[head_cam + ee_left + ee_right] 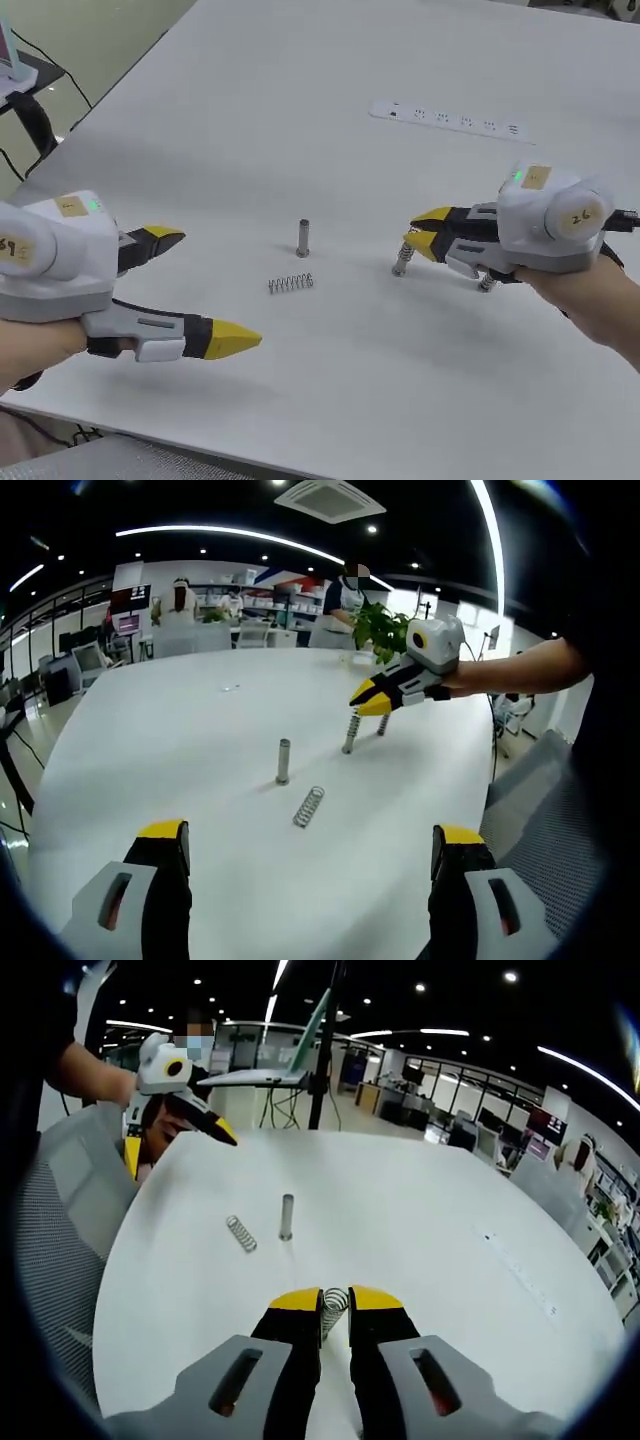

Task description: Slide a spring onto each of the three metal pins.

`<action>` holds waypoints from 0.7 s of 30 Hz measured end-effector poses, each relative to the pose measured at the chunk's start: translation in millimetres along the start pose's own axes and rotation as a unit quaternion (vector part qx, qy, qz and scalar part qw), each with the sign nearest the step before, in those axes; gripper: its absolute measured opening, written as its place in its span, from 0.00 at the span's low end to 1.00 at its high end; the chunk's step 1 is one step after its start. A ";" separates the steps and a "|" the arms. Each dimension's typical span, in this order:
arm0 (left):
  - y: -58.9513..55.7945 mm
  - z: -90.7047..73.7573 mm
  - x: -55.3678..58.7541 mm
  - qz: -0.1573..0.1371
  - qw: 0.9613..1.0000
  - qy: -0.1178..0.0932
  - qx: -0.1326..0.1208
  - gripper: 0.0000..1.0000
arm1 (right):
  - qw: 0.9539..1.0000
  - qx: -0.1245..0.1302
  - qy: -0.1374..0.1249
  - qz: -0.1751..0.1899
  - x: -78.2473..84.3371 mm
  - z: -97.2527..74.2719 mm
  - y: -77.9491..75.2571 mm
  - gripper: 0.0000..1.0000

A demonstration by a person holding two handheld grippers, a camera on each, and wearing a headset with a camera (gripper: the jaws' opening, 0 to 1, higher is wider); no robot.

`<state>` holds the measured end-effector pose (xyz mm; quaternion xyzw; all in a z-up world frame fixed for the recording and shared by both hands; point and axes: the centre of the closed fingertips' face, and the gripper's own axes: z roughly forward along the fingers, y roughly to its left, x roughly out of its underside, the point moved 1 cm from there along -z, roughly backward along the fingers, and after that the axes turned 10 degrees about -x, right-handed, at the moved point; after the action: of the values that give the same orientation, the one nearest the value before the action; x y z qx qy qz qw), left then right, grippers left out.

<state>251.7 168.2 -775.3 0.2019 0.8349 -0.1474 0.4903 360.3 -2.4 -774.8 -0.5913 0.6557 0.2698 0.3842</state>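
Nearest to the head camera, at lower left: left gripper (212,288), spread wide and grasping nothing. Hovers low above the table (300,100) with both yellow tips aimed toward the middle, probably held so to be ready for the next pick.

Ahead of it, roughly on the line between the two open tips in the left gripper view: loose spring (291,283), lying flat on its side. Just beyond, close but not touching: bare pin (303,238), upright, with nothing on it.

On the other side: right gripper (420,232), clenched on the upper end of the gripped spring (402,262). Looks, in the right gripper view, pinched in the narrow gap between the two tips. Stands a little tilted, with the lower end on the table. Seems already around its own pin, though too small to tell surely. Probably grasped from the top so as to press the coils down along the pin and to steady it.

Behind, half hidden under that gripper's body: third spring (487,283), upright, apparently on a pin too.

Judging from this: two pins served or nearly so, one remaining. Well apart from the left claw, both loose spring and bare pin — calls for a reach forward, then a gentle closing on the spring.
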 end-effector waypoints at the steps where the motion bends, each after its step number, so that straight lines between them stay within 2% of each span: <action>1: 0.1 -0.2 0.4 0.000 1.000 0.001 0.000 0.98 | 1.000 -0.001 0.002 0.000 1.1 1.0 0.4 0.07; 16: 3.2 -1.8 5.0 -0.002 1.000 0.003 -0.005 0.98 | 0.999 -0.009 0.037 -0.002 16.3 12.2 7.5 0.08; 21: 2.7 -1.0 3.9 0.001 1.000 0.004 -0.002 0.98 | 0.999 -0.007 0.033 0.001 16.2 12.4 6.3 0.08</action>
<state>250.5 171.7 -778.4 0.2018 0.8373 -0.1442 0.4872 356.4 -0.5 -795.7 -0.6018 0.6666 0.2553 0.3583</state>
